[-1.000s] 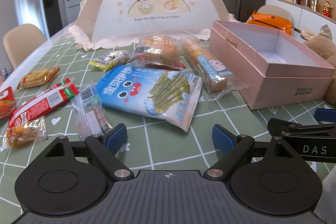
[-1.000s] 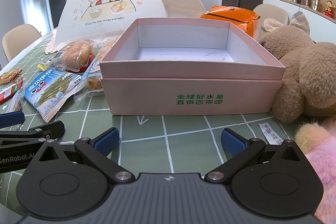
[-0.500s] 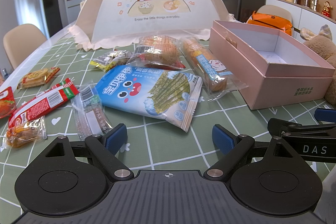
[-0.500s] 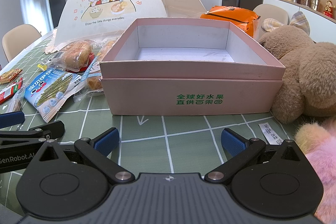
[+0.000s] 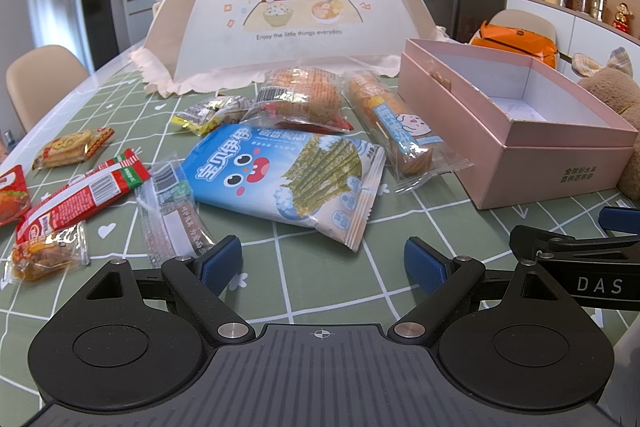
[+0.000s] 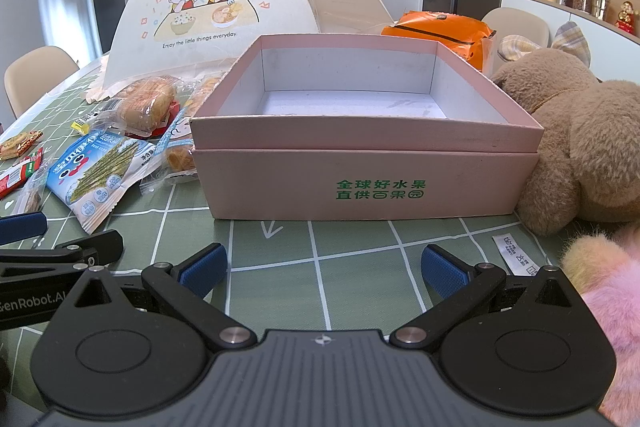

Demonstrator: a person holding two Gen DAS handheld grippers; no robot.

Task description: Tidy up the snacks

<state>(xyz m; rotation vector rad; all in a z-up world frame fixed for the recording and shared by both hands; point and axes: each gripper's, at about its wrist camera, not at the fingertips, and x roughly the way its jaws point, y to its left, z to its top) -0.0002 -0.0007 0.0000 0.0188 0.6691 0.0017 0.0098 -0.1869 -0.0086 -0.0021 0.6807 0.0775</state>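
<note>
Several wrapped snacks lie on the green checked tablecloth: a blue seaweed bag (image 5: 292, 179), a bread pack (image 5: 300, 99), a long cake pack (image 5: 394, 125), a clear bar wrapper (image 5: 170, 211) and red packets (image 5: 80, 195) at the left. An empty pink box (image 6: 360, 131) stands to their right, also in the left wrist view (image 5: 520, 123). My left gripper (image 5: 322, 263) hangs open just short of the seaweed bag, nothing between its fingers. My right gripper (image 6: 324, 269) is open in front of the pink box, holding nothing.
A mesh food cover (image 5: 288, 15) stands behind the snacks. A brown teddy bear (image 6: 580, 143) and pink plush (image 6: 608, 291) crowd the box's right side. An orange bag (image 6: 440, 31) sits behind the box. A beige chair (image 5: 40, 83) is at the table's left edge.
</note>
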